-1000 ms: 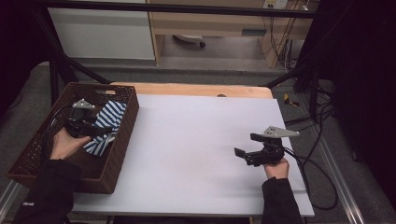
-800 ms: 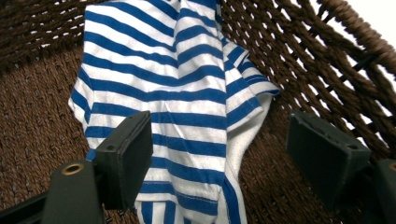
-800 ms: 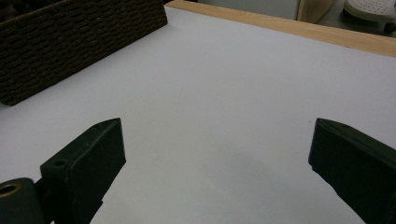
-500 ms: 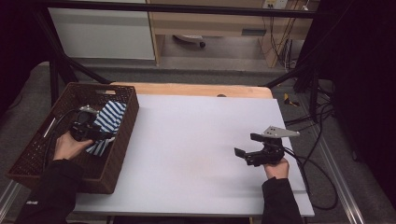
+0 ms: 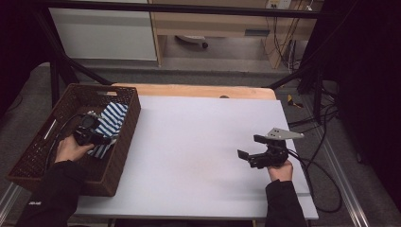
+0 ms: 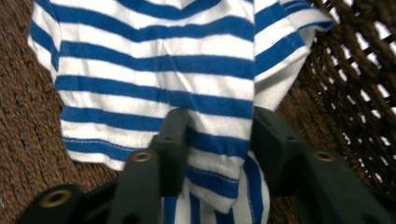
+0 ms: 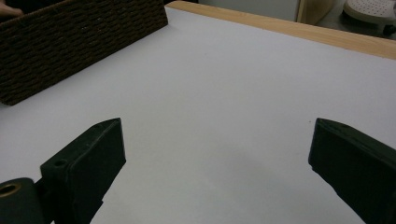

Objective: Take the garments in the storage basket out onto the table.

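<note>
A blue-and-white striped cloth (image 5: 115, 118) lies in the brown wicker basket (image 5: 120, 163) at the table's left. My left gripper (image 5: 98, 135) reaches down into the basket onto it. In the left gripper view its jaws have just been closing, and they pinch a bunched fold of the striped cloth (image 6: 159, 60) between them, left gripper (image 6: 219, 123). My right gripper (image 5: 249, 146) hovers low over the white table (image 5: 189, 142) at the right, wide open with nothing between its fingers; in its own view, the right gripper (image 7: 217, 135) faces bare tabletop.
The basket's woven wall (image 6: 359, 70) stands close to the right of the cloth. In the right gripper view the basket (image 7: 70, 42) sits far off at the upper left. A wooden strip (image 5: 198, 91) runs along the table's far edge. Cables (image 5: 321, 170) trail off the right side.
My left hand has sunk lower into the basket onto the striped cloth, and its jaws have narrowed around a fold. The right gripper has stayed still.
</note>
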